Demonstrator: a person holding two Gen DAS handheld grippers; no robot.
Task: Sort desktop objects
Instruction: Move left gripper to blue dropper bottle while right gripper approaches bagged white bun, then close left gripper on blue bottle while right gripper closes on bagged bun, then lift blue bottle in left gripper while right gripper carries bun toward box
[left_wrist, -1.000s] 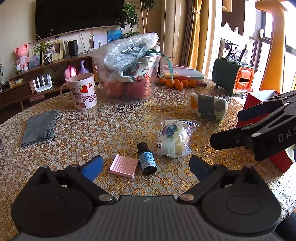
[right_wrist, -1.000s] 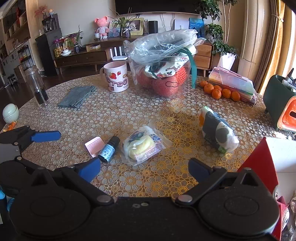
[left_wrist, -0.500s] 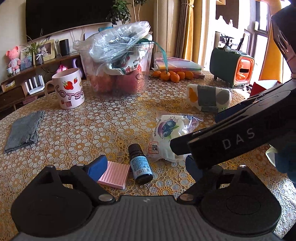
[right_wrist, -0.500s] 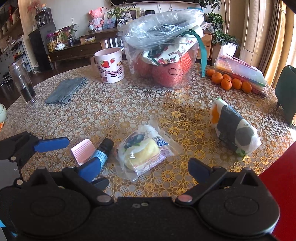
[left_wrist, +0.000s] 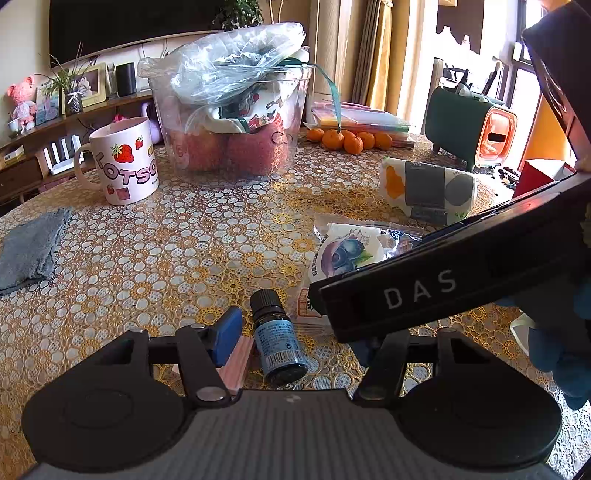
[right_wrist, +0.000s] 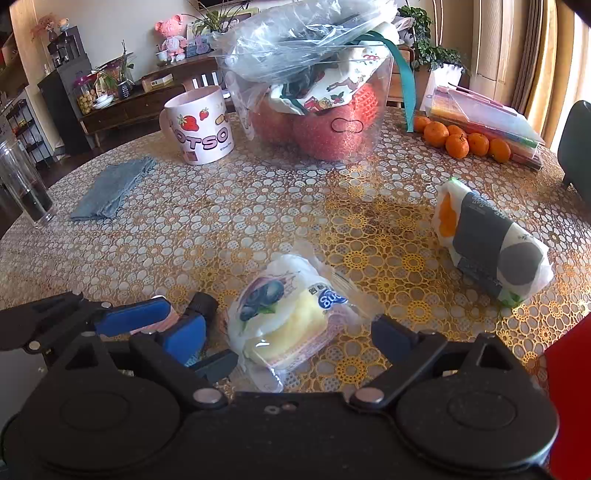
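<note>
On the table, snack packet (right_wrist: 291, 317): between our right gripper's (right_wrist: 291, 332) wide, closing jaws, untouched; we judge it light, soft, crinkly; take its middle.
Small bottle (left_wrist: 277, 338): inside our left gripper (left_wrist: 295, 339), half-narrowed, closing, not yet pinched; rigid, rollable; grip the body.

A wide bare stretch of table (right_wrist: 229, 206) lies mid-scene; the mug (right_wrist: 201, 127) and clear tub (right_wrist: 325, 122) block the far side, the patterned pack (right_wrist: 491, 245) the right
</note>
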